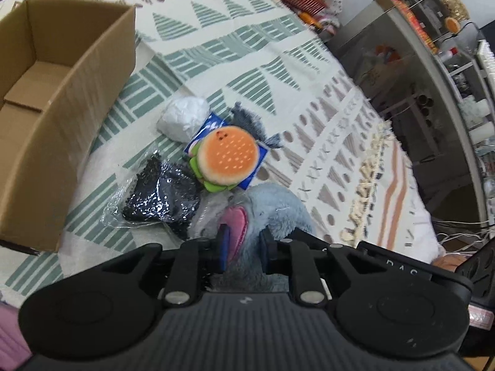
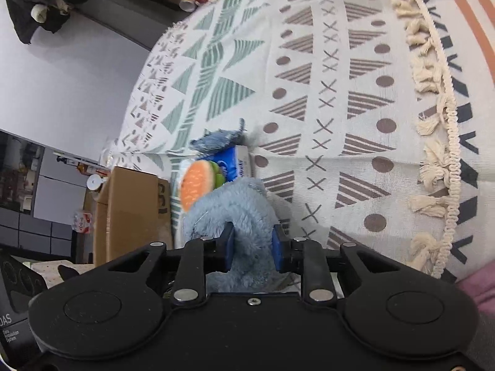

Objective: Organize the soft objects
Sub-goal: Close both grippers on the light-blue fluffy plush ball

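Both the left gripper (image 1: 243, 247) and the right gripper (image 2: 252, 245) pinch the fluffy blue plush toy (image 2: 235, 204), lying on the patterned bedspread (image 2: 340, 108). Judging by the soft pile, either hold could slip. Lifting may drag the touching orange burger plush (image 1: 227, 154) and the bagged black sequin fabric (image 1: 161, 191). The open cardboard box (image 1: 77, 92) sits near, to the left.
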The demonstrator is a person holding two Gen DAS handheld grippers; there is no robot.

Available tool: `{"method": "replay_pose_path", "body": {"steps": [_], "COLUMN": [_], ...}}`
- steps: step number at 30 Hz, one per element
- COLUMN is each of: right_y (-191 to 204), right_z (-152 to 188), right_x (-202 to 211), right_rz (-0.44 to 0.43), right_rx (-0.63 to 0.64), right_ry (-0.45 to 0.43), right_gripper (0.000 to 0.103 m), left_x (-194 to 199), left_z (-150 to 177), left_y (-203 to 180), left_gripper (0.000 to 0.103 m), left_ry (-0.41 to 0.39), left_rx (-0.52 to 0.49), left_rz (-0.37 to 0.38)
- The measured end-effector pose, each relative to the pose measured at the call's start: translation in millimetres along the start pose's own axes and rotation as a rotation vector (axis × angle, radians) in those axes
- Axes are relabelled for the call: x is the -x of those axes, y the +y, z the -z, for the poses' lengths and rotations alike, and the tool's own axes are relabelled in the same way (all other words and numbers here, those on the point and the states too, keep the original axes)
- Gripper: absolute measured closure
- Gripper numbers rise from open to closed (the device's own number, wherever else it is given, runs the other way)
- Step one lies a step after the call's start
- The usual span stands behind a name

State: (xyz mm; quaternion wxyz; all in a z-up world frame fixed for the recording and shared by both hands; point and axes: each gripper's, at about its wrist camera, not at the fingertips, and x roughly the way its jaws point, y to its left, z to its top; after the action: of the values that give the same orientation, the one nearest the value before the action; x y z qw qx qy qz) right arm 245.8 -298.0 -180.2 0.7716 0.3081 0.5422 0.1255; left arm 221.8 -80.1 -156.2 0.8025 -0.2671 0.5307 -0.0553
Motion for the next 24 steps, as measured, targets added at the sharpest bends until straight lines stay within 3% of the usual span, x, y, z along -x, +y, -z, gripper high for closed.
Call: {"method": "replay_pose_path", "body": {"steps": [14, 24], "right_y": [58, 108], "right_z": [13, 30], "right_x": [55, 56], "right_rz": [-0.016, -0.057], "right_rx": [0.108, 0.18], "right_ry": [-0.138, -0.162], "right_gripper": [0.079, 0.079], "left_x": [68, 114], "left_z": [-6, -12], "left_y": [-10, 21], "left_gripper": [0.084, 0.084], "left_ry": [-0.097, -0.167], "left_rx": [-0.075, -0.064], "left_rz": [0.086, 0.116]}}
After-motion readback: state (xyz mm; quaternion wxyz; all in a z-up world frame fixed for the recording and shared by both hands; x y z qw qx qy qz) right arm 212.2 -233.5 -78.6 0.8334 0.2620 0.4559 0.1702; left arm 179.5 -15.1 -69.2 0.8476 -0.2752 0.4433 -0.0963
